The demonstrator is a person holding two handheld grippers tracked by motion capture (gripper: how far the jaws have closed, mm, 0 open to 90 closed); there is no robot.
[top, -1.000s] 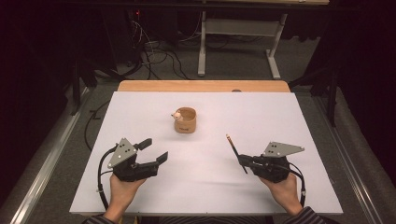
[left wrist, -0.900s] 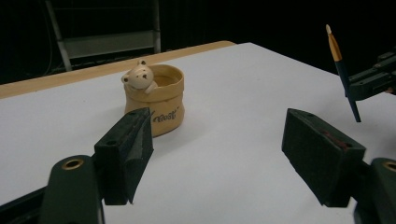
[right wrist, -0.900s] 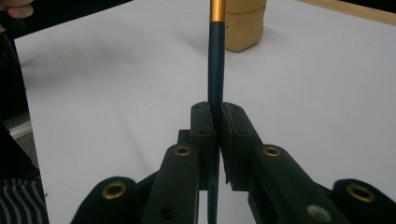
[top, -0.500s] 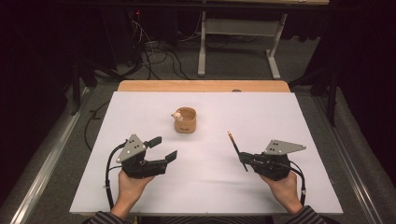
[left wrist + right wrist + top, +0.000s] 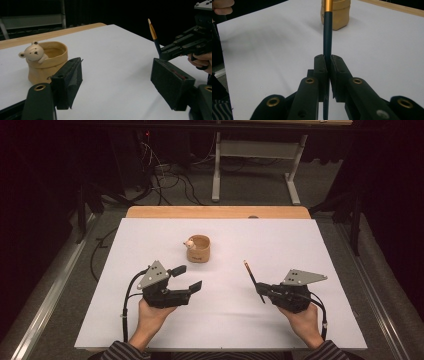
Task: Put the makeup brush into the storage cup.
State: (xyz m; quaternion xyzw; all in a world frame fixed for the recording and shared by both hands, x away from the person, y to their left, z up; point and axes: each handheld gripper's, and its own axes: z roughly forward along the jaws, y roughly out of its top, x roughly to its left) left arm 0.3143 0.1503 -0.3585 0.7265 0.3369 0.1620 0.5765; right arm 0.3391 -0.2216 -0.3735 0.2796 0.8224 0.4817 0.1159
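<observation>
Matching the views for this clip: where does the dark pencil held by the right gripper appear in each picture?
High view: pencil right of centre, slanting up-left from the right gripper.
Left gripper view: upper right, tip up, in that gripper's jaws.
Right gripper view: centre, rising from the shut jaws.
Shared landmark: the bear cup.

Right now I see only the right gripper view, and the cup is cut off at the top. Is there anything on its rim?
Observer: Yes, a small bear figure leans over the rim of the cup.
Operator: Is the other gripper open?
Observer: Yes, the left gripper has its jaws wide apart and holds nothing.
Operator: How does the thing that I hold end?
Observer: The pencil ends in a pale tip, raised in the air.
</observation>
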